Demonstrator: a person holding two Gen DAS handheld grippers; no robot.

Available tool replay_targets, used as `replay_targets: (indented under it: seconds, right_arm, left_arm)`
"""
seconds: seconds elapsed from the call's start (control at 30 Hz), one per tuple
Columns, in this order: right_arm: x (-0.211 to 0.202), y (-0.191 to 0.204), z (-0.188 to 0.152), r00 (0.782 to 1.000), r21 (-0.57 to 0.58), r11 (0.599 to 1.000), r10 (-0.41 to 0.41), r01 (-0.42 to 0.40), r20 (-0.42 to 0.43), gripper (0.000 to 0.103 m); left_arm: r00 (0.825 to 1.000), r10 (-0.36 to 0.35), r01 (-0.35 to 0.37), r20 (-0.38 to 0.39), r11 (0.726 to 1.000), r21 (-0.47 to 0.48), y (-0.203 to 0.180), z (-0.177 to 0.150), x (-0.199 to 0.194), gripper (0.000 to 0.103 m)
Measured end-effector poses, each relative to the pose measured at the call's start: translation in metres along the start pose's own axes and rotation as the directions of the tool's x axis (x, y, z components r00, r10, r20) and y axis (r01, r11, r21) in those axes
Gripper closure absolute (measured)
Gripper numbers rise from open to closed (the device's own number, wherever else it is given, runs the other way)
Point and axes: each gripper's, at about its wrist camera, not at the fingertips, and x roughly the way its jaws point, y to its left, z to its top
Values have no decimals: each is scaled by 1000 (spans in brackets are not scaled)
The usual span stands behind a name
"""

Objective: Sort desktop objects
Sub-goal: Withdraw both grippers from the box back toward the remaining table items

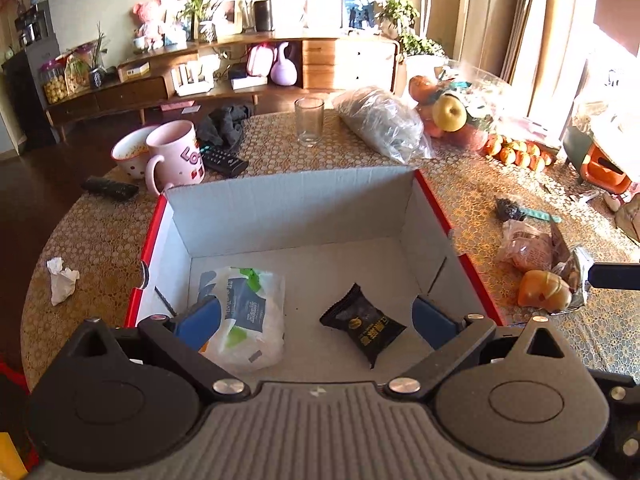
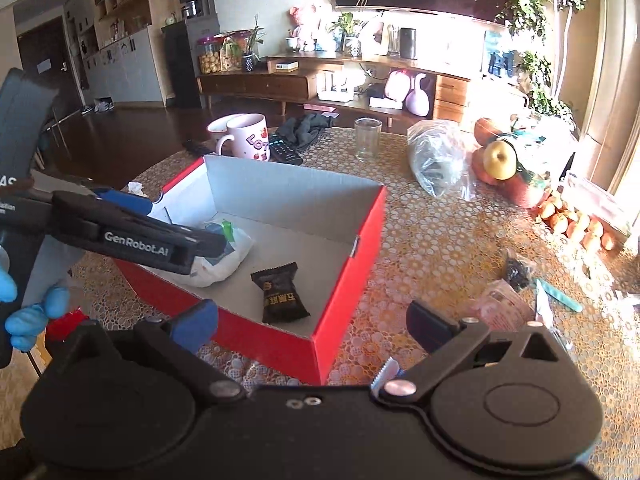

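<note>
A red cardboard box [image 1: 288, 196] with a grey inside stands on the table; it also shows in the right wrist view [image 2: 348, 276]. Inside lie a white tissue pack [image 1: 244, 316] and a black snack packet [image 1: 362, 324], which also show in the right wrist view, the pack [image 2: 228, 254] and the packet [image 2: 280, 298]. My left gripper [image 1: 316, 322] is open and empty over the box, above both items. My right gripper [image 2: 312, 328] is open and empty over the box's near right corner. The left gripper's body [image 2: 136, 240] crosses the right wrist view.
On the patterned tablecloth: a pink mug [image 1: 174, 156], a bowl [image 1: 130, 152], remotes [image 1: 222, 158], a glass [image 1: 309, 120], a plastic bag [image 1: 384, 124], fruit [image 1: 448, 112], snack wrappers [image 1: 536, 248] at the right, and crumpled tissue [image 1: 62, 280] at the left.
</note>
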Motion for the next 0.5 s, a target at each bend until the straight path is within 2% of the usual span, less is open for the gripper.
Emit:
replay_targets:
  seconds: [0.37, 0.5]
  right_arm:
    - [-32, -19, -21, 999, 30, 999, -25, 24, 36, 2]
    - [-41, -29, -30, 998, 57, 998, -33, 31, 47, 2]
  left_arm:
    - [995, -54, 49, 86, 997, 57, -35, -16, -29, 1]
    - [993, -71, 68, 97, 997, 29, -42, -20, -34, 1]
